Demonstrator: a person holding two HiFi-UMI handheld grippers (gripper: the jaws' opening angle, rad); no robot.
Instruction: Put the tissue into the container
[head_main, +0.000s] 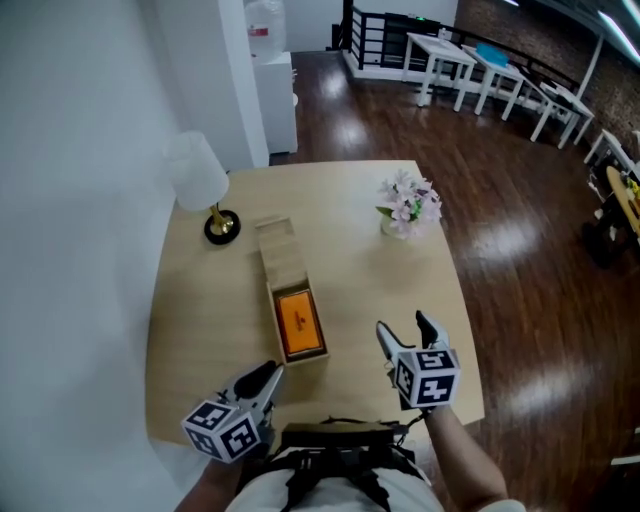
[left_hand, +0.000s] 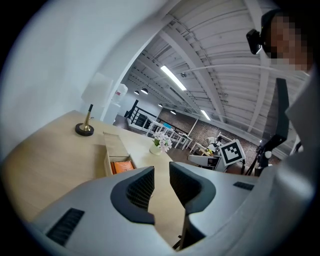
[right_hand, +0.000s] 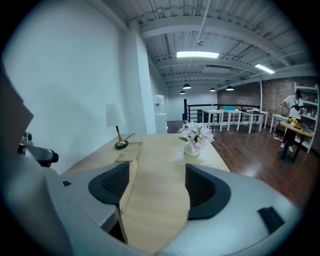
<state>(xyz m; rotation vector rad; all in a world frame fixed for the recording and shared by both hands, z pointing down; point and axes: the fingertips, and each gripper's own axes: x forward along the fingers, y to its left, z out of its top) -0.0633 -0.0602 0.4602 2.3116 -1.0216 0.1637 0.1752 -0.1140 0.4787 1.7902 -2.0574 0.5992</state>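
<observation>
Left gripper (head_main: 266, 374): at 7 o'clock in the head view, pointing toward 1 o'clock; jaws nearly together with a slim gap, empty.
Right gripper (head_main: 405, 330): at 5 o'clock, pointing toward 12 o'clock; jaws wide apart, empty.
Right forearm (head_main: 462, 445): trails toward 5 o'clock.

Pale grey plastic left gripper (head_main: 262, 378) and matching right gripper (head_main: 403, 328), black ribbed pads (left_hand: 140, 187), each carrying 1 white cube (head_main: 428, 377) of black square markers; white top (head_main: 268, 492), black harness straps (head_main: 335, 437).

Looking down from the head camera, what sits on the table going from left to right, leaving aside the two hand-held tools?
Table lamp → wooden box with an orange packet in its open end → vase of pink flowers.
</observation>
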